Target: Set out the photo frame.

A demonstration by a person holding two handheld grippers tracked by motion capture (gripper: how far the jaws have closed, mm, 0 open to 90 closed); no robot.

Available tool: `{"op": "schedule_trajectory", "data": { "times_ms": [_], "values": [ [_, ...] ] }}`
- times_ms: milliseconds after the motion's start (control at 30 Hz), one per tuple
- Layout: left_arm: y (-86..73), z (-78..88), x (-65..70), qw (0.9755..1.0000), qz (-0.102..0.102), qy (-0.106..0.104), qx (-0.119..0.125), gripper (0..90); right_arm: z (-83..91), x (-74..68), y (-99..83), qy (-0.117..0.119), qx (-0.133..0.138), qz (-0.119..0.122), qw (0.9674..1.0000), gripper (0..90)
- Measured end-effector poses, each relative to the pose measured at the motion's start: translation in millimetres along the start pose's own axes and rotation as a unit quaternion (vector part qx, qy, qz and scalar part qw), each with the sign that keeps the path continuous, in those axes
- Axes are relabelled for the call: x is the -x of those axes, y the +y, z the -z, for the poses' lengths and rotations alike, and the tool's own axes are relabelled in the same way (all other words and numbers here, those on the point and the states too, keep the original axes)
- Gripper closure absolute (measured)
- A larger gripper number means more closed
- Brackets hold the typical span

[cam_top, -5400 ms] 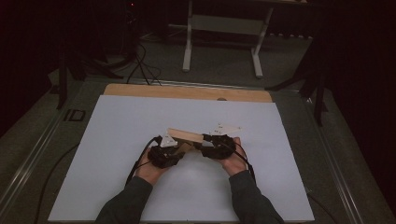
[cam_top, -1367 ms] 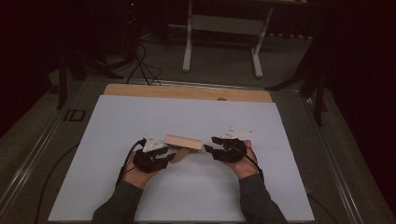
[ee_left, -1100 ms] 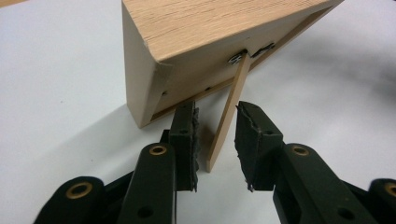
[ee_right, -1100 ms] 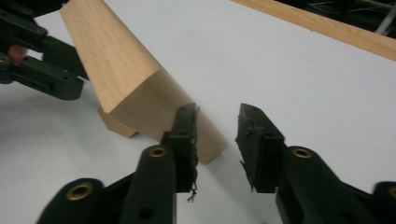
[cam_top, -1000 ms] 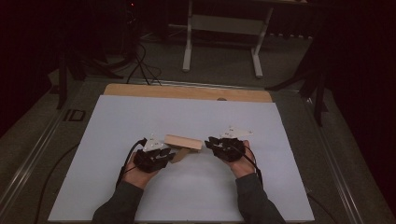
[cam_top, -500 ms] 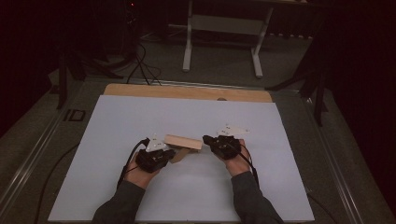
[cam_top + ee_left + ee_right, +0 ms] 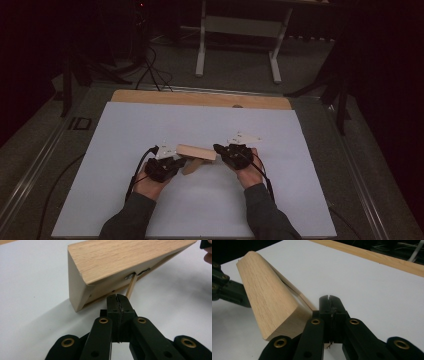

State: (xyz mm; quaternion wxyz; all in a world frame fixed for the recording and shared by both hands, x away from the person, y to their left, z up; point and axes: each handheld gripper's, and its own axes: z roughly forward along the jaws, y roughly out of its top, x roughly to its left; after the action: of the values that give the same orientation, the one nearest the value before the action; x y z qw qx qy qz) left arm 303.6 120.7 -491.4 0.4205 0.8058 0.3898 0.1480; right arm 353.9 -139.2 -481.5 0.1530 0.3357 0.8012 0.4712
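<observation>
While the wooden block (image 7: 196, 151) sits near the middle of the white sheet (image 7: 150, 120), slightly toward you, you have one gripper at each end of it. It looks like a small hinged stand: a thin wooden strut (image 7: 131, 286) runs down from a metal fitting on its underside.

Your left gripper (image 7: 165, 167) has its jaws pressed together just below that strut, and I cannot tell whether they pinch its lower end. Your right gripper (image 7: 227, 151) also has its jaws closed, right beside the block's right end; whether anything is caught between them is unclear.

My guess is that you are steadying or propping the block. Keep the right end pinned low against the sheet, and move the left side slowly so the thin strut does not bend or slip on the smooth surface.

Beyond the sheet, a bare wooden table edge (image 7: 200, 98) runs along the far side. Farther off, a grey table frame (image 7: 239, 35) stands on the dim floor, with cables (image 7: 150, 65) at far left.
</observation>
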Motion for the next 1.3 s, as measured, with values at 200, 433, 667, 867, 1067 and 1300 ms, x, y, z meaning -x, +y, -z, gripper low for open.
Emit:
{"op": "schedule_trajectory", "data": {
  "times_ms": [200, 433, 667, 867, 1067, 1300],
  "values": [
    [3.4, 2.6, -3.9, 0.9999, 0.012, 0.0, 0.008, 89.6, -0.8, 0.9, -0.9, 0.001, -0.002, -0.001, 1.0, 89.4],
    [4.9, 0.9, -5.0, 0.9998, 0.017, -0.004, 0.008, 89.6, -0.4, 0.9, -1.3, 0.002, -0.003, 0.001, 1.0, 89.5],
    [11.4, -0.1, -1.0, 1.0, 0.003, 0.001, 0.005, 89.6, 0.4, 0.1, -1.8, 0.002, -0.003, 0.003, 1.0, 89.5],
    [12.4, -0.6, -0.4, 1.0, 0.001, 0.004, 0.003, 89.6, 0.8, -0.8, -1.8, 0.003, -0.005, 0.006, 1.0, 89.5],
    [13.8, -2.7, 2.6, 1.0, 0.0, 0.001, 0.004, 89.6, 1.1, -4.4, -1.8, 0.004, -0.006, 0.014, 0.9999, 89.5],
    [16.0, -6.3, 7.4, 1.0, -0.008, -0.006, 0.001, 89.6, 1.7, -6.2, -1.9, 0.003, -0.007, 0.017, 0.9998, 89.6]
  ]
}}
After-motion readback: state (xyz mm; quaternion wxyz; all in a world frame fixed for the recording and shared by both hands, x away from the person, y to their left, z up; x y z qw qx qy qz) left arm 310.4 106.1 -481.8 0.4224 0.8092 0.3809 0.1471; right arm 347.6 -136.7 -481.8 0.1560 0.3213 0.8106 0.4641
